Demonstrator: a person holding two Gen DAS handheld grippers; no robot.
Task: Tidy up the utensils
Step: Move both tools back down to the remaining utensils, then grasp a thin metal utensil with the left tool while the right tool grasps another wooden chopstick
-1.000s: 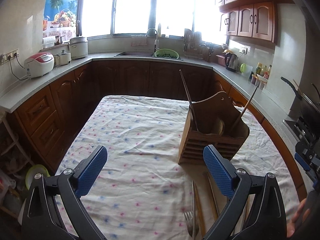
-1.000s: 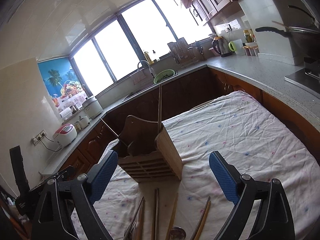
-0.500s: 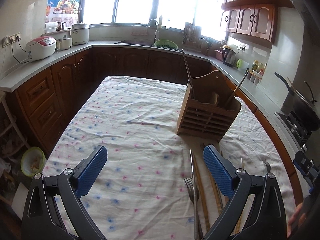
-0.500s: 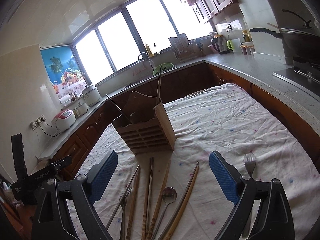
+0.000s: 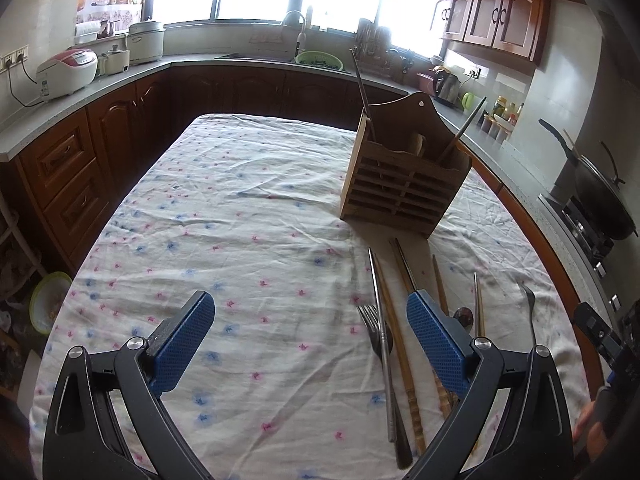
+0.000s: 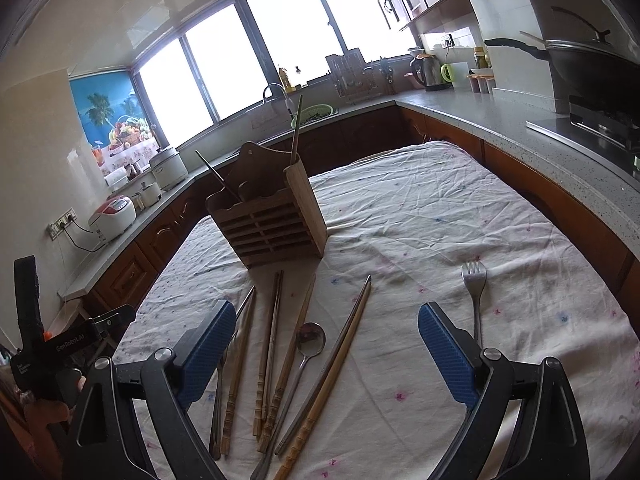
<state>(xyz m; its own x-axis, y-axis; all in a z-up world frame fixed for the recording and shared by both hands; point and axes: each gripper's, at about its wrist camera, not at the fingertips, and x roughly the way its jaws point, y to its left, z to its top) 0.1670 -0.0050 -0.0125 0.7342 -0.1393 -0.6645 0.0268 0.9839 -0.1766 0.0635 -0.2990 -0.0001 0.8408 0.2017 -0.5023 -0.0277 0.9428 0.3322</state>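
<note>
Utensils are lying loose on a flowered tablecloth (image 5: 240,208), just in front of the wooden caddy (image 5: 404,188), which serves as the landmark.

From the left wrist view, the caddy is standing upright on the cloth, with two long handles and a wooden spoon head sticking out of its top. Nearer than the caddy, a fork (image 5: 378,344) and several chopsticks (image 5: 400,344) are lying roughly parallel, pointing toward it. A spoon (image 5: 464,315) is peeking out behind the right finger, and a second fork (image 5: 529,308) is lying apart, farther to the caddy's right. The left gripper (image 5: 310,334) is hovering spread wide above the cloth, gripping nothing.

From the right wrist view, the caddy (image 6: 272,220) is sitting beyond a fan of chopsticks (image 6: 280,344) and the spoon (image 6: 310,342). The lone fork (image 6: 475,292) is resting well to the caddy's right, its handle passing behind the right finger. The right gripper (image 6: 324,346) is hanging wide apart over the utensils, empty.
</note>
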